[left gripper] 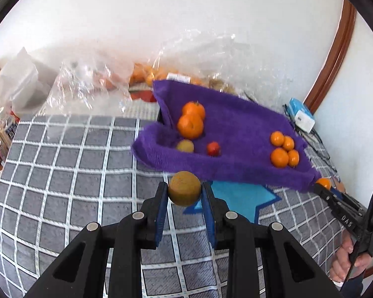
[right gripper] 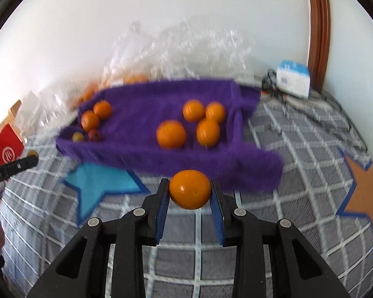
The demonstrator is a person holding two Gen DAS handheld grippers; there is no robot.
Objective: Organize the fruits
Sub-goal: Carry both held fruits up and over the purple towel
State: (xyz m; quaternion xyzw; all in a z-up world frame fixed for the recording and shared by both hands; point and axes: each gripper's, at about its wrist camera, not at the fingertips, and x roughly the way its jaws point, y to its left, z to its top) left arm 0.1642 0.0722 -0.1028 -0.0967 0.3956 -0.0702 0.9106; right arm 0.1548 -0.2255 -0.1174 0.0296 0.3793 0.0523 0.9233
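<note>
My left gripper (left gripper: 184, 190) is shut on a round brownish-green fruit (left gripper: 184, 187), held above the checked cloth, just in front of the purple towel (left gripper: 236, 134). My right gripper (right gripper: 189, 191) is shut on an orange (right gripper: 189, 189), also near the towel's (right gripper: 141, 124) front edge. On the towel lie two oranges (left gripper: 191, 120), a small green fruit (left gripper: 185, 146) and a small red fruit (left gripper: 213, 148) at the left, and a cluster of several oranges (left gripper: 283, 151) at the right. The right gripper also shows at the right edge of the left wrist view, with its orange (left gripper: 323, 182) against the towel's corner.
Clear plastic bags (left gripper: 92, 84) with more oranges lie behind the towel by the white wall. A blue-and-white box (right gripper: 294, 78) and cables sit at the back right. A red box (right gripper: 5, 146) stands at the left. The grey checked cloth (left gripper: 62, 173) bears a blue star (right gripper: 99, 183) and an orange star (right gripper: 363, 193).
</note>
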